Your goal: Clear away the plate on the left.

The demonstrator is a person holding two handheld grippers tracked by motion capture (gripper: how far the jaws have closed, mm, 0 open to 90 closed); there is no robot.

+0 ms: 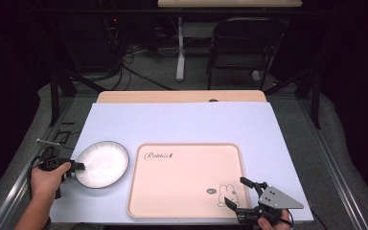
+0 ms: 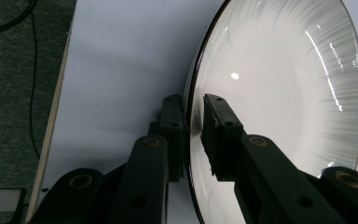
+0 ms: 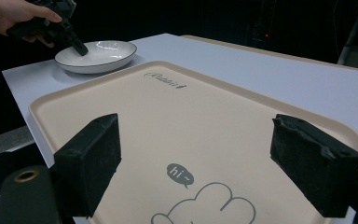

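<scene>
A white plate with a dark rim and fine ribbing lies on the pale blue table top, left of a beige tray. My left gripper reaches in from the left over the plate's left rim. In the left gripper view its jaws straddle the rim of the plate, one pad outside and one inside, with a thin sliver of white showing beside the inner pad. My right gripper stands wide open over the tray's near right corner, empty. The right gripper view shows the tray between its pads, and the plate beyond.
The tray carries a printed rabbit and a script logo. The table's left edge runs close beside the plate, with dark carpet below. A black chair and a desk leg stand far behind the table.
</scene>
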